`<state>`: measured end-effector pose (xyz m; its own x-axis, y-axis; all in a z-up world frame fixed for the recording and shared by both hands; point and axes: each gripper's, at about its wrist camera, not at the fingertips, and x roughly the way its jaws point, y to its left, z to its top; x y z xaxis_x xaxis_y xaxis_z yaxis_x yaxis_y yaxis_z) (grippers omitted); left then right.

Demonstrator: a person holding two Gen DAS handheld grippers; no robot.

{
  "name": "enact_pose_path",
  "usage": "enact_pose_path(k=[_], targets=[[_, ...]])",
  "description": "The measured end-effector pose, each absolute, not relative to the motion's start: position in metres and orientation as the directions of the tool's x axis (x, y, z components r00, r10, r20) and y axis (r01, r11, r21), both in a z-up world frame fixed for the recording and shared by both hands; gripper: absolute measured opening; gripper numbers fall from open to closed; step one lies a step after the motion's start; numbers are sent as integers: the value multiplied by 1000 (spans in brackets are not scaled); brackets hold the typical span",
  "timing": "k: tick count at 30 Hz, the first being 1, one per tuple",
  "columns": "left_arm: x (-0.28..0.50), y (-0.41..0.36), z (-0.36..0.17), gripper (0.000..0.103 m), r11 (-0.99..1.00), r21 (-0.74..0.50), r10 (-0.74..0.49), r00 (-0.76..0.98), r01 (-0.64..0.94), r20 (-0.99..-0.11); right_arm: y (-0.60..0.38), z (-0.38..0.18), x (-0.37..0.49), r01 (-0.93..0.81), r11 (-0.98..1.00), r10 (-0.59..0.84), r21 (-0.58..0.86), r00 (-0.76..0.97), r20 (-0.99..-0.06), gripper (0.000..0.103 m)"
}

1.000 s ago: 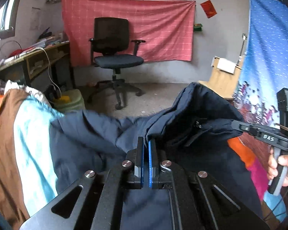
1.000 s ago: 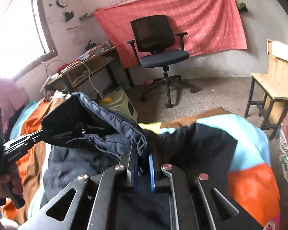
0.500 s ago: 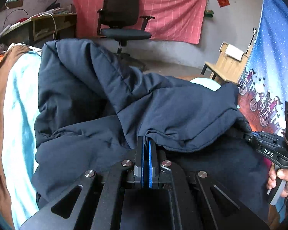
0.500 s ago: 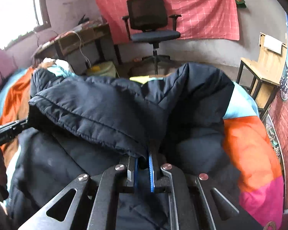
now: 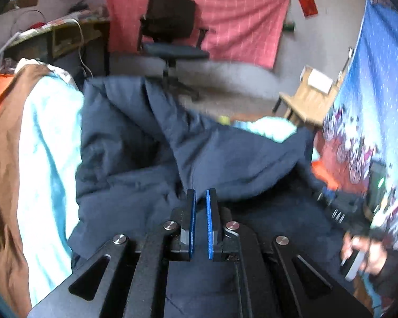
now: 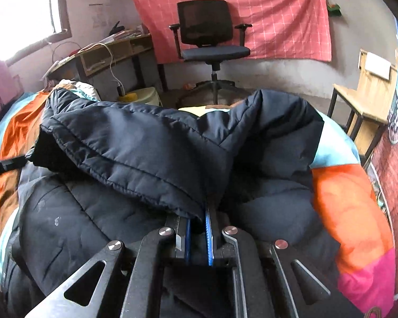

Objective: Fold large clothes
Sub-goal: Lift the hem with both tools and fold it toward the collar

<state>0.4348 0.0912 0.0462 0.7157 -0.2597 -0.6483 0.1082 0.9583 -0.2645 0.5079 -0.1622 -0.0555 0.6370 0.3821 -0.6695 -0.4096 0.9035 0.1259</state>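
Since the earlier pictures, the dark blue jacket [image 6: 156,159] has come down from the air and now lies in a puffy heap on the bed cover [image 6: 350,206], with one padded flap folded over the rest. Both grippers have sunk low with it.

From the right wrist view, the jacket fills the middle of the frame. The folded flap runs from the upper left down to the centre, and its edge goes in between the blue pads of the right gripper [image 6: 199,225]. Those jaws are pressed together on that edge, pinching the cloth.

From the left wrist view, which is blurry, the jacket sits in the middle and the left gripper [image 5: 201,206] is at the bottom centre. Its jaws have just been opening. A thin gap shows between the blue pads and no cloth is in it; the jacket lies just past the tips.

At the lower right of that view a hand [image 5: 363,249] grips the other tool's handle.

Far back, in the upper middle of both views, an office chair [image 6: 209,39] stands before a red cloth [image 6: 278,13] on the wall.
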Motion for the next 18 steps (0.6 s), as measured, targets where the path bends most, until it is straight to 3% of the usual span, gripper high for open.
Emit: enact_pose_path(k=[5,12,15,18], targets=[[471,75,76,6,965,-234,-240,764,119,-599,-159,-57,502,-425,902,369,83,654,-660,9],[552,43,35,6,978,-185,-203,668,98,-716,-154,-56,499,-438,898,358,44,668,-652,9],[555,38,7,6,988,-102,-152,644,115,-750,-159,-52,499,-430,901,364,58,677,-640,13],[547,35,-10,6,988,-57,-139,653,145,-745,-183,-36,501,-392,911,387,129,700,-601,28]])
